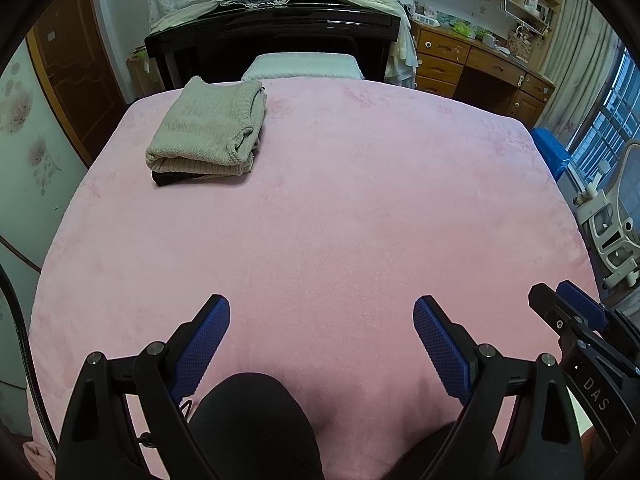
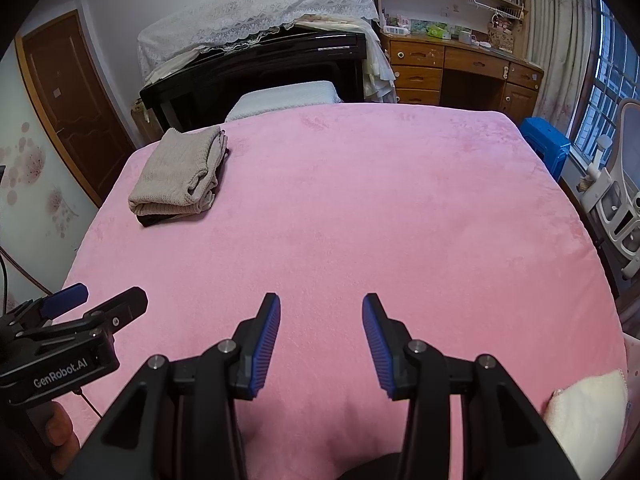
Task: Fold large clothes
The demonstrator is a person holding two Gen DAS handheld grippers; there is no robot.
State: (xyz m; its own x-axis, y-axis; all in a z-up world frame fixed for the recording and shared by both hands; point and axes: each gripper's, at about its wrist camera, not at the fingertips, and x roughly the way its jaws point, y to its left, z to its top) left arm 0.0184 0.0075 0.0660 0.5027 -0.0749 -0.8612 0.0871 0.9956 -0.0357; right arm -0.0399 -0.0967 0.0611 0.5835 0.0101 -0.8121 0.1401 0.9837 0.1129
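A folded beige knit garment (image 1: 208, 128) lies on top of a folded dark garment (image 1: 168, 178) at the far left of the pink bed (image 1: 340, 200). The stack also shows in the right wrist view (image 2: 178, 174). My left gripper (image 1: 322, 308) is open and empty, held above the near edge of the bed. My right gripper (image 2: 321, 306) is open and empty beside it. Each gripper shows in the other's view: the right one (image 1: 568, 304) and the left one (image 2: 104, 300). A cream cloth (image 2: 584, 404) lies at the near right edge.
A black piano (image 1: 272, 36) under a lace cover and a white cushioned stool (image 1: 304, 66) stand past the bed's far edge. A wooden desk (image 1: 480, 68) is at the back right, a blue stool (image 1: 550, 152) and a white chair (image 1: 616, 216) on the right. My dark-clothed knee (image 1: 256, 420) is below.
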